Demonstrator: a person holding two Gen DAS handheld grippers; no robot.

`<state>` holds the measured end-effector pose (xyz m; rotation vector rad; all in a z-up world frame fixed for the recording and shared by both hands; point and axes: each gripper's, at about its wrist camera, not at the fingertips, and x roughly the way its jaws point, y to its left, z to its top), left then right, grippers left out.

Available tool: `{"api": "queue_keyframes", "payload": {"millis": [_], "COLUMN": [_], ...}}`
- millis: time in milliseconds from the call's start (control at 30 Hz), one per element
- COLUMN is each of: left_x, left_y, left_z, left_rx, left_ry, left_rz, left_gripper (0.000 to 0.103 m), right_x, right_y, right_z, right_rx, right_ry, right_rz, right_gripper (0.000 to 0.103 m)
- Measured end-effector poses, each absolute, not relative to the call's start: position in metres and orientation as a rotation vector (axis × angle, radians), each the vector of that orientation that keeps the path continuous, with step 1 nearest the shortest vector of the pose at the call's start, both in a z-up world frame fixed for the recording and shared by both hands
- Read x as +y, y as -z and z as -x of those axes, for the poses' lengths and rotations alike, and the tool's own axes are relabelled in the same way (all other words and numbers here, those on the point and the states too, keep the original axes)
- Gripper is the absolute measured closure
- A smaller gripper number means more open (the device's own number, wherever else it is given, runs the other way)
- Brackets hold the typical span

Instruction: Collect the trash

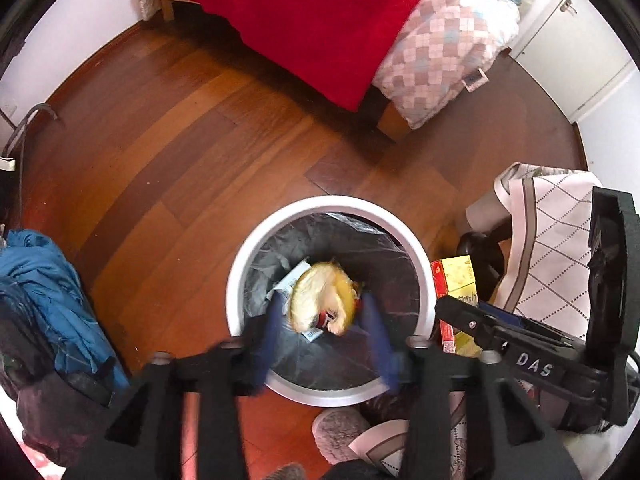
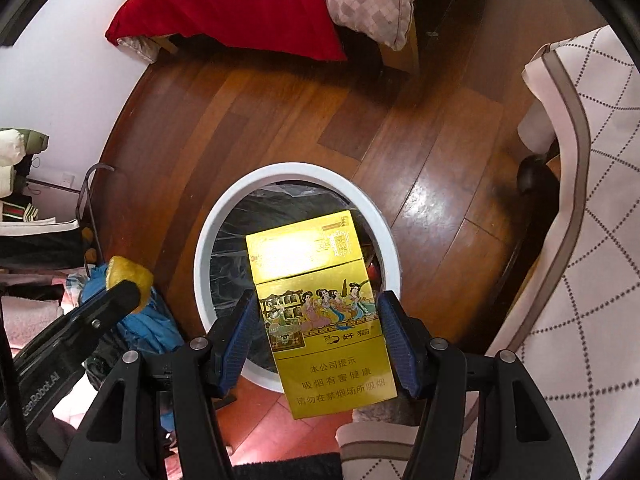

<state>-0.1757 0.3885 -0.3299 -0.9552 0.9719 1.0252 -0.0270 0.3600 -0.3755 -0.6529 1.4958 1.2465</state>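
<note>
Left hand-held gripper (image 1: 324, 312): fingers blurred, set around a yellow crumpled wrapper (image 1: 320, 300); grip or release cannot be told.
Wrapper position: over the mouth of the white bin (image 1: 240, 272).
Right hand-held gripper (image 2: 318, 336): clamped on a yellow cigarette box (image 2: 320, 312).
Box axis: long axis runs 6 to 12 o'clock.
Bin from box: opening at 12 o'clock, directly below the box's far end.

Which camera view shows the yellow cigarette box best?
The right wrist view: the cigarette box fills the centre between the right gripper, its picture and printed text facing the camera. The left wrist view shows only part of it, beside the bin.
</note>
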Motion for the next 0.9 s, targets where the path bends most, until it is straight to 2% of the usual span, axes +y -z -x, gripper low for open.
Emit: {"api": "queue_keyframes", "payload": {"millis": [33,100,167,200,233,267,433,667,900], "left_x": [0.389,0.389,0.387,0.387,0.385,0.383,0.372,0.341,0.304], "left_y": [0.330,0.325,0.319,0.317,0.314,0.311,0.291,0.246,0.190], "left_z": [0.177,0.182,0.185,0.186,0.188,0.189,0.197,0.205,0.207], "left_rx": [0.968,0.956,0.955,0.959,0.961,0.961,0.955,0.914,0.859], "left_ry": [-1.032,-1.047,-1.064,-1.074,-1.084,-1.092,-1.121,-1.143,-1.119], "left_rz": [0.952,0.946,0.939,0.933,0.925,0.917,0.887,0.821,0.775], "left_gripper": [0.035,0.023,0.019,0.011,0.004,0.003,0.002,0.000,0.000], "right_x": [0.360,0.359,0.359,0.358,0.358,0.357,0.347,0.313,0.269], "right_y": [0.376,0.376,0.374,0.372,0.369,0.365,0.336,0.280,0.212], "right_z": [0.027,0.026,0.027,0.027,0.028,0.029,0.031,0.036,0.034], "right_rx": [1.515,1.538,1.544,1.540,1.533,1.519,1.434,1.285,1.215], "right_ry": [-1.263,-1.286,-1.313,-1.328,-1.334,-1.338,-1.350,-1.332,-1.376], "right_rz": [0.633,0.596,0.586,0.583,0.587,0.594,0.639,0.724,0.680], "right_gripper": [0.040,0.039,0.030,0.023,0.022,0.022,0.000,0.000,0.000]}}
